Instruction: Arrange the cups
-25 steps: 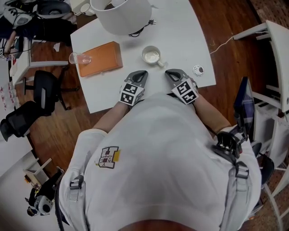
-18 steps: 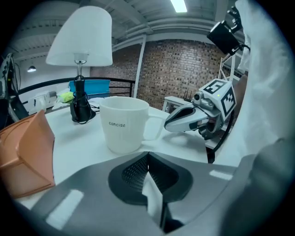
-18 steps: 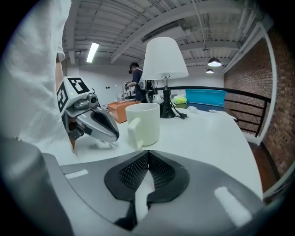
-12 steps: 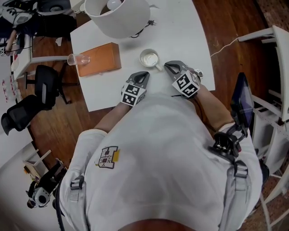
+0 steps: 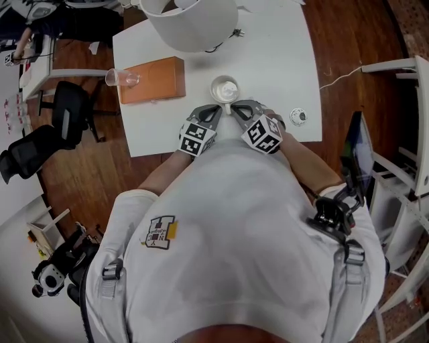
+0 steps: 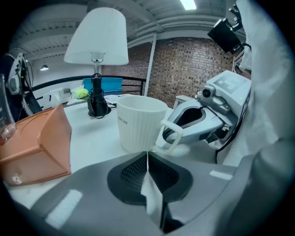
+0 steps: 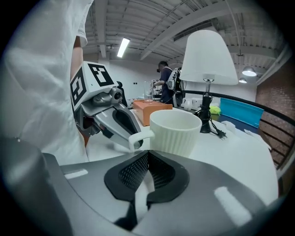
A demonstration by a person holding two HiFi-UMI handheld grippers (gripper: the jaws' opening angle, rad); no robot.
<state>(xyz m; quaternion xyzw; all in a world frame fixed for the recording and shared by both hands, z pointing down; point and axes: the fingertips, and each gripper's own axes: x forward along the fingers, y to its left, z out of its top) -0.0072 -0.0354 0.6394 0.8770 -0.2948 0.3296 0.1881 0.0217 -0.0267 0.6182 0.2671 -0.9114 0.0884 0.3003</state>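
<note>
A white ribbed mug (image 5: 224, 88) stands on the white table (image 5: 281, 60) with its handle (image 5: 227, 106) turned toward the near edge. My left gripper (image 5: 213, 110) is shut and empty, its tip just left of the handle. Shut too, with nothing in it, my right gripper (image 5: 236, 111) has its tip just right of the handle. In the left gripper view the mug (image 6: 140, 126) rises right behind my shut jaw tips (image 6: 147, 154), the other gripper (image 6: 203, 120) beside it. The right gripper view shows the mug (image 7: 175, 131) equally close. A clear glass cup (image 5: 115, 78) lies at the table's left edge.
An orange box (image 5: 153, 80) lies left of the mug, next to the glass. A large white lampshade (image 5: 191, 20) stands at the back with its cord. A small round object (image 5: 297, 116) sits near the right front corner. Chairs and a white rack surround the table.
My right gripper has swung left and rolled, coming in beside the mug's handle opposite the left gripper. The left gripper has hardly moved. Both stay shut.
</note>
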